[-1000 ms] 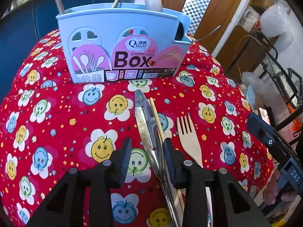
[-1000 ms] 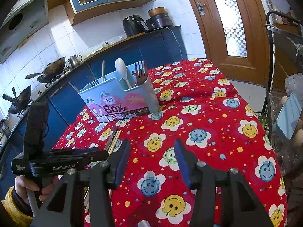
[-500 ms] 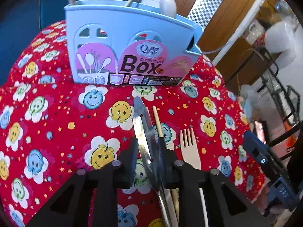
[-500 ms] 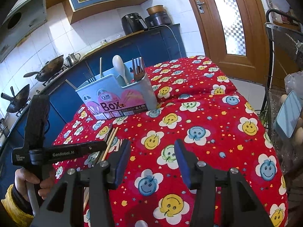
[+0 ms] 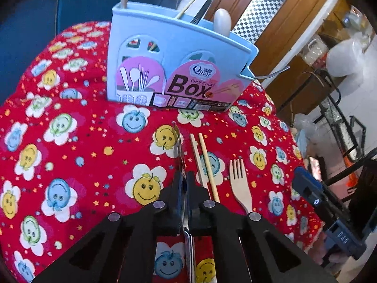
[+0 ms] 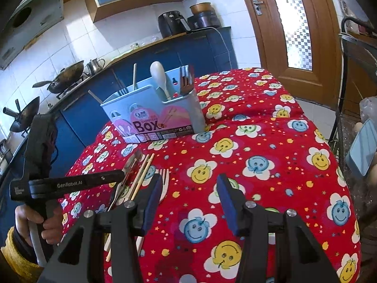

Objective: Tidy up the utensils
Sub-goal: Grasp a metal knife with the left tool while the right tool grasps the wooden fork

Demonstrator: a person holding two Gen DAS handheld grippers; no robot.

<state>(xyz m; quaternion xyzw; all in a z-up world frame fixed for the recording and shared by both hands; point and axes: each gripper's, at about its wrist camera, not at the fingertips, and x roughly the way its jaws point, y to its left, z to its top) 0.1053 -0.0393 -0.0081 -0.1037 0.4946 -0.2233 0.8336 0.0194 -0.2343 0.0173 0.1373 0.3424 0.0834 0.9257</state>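
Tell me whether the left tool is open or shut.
Shut: the left tool has its fingers pressed against the metal knife, no gap showing.

- The utensil holder (image 5: 176, 54) at upper centre reads "Qinar CHOPSTICKS Box" on its pink label.
- My left gripper (image 6: 117, 176), at left in the right wrist view, reads "GenRobot.AI".

Shiny metal knife (image 5: 179, 151), matt wooden fork (image 5: 239, 184), printed cloth (image 5: 70, 165).
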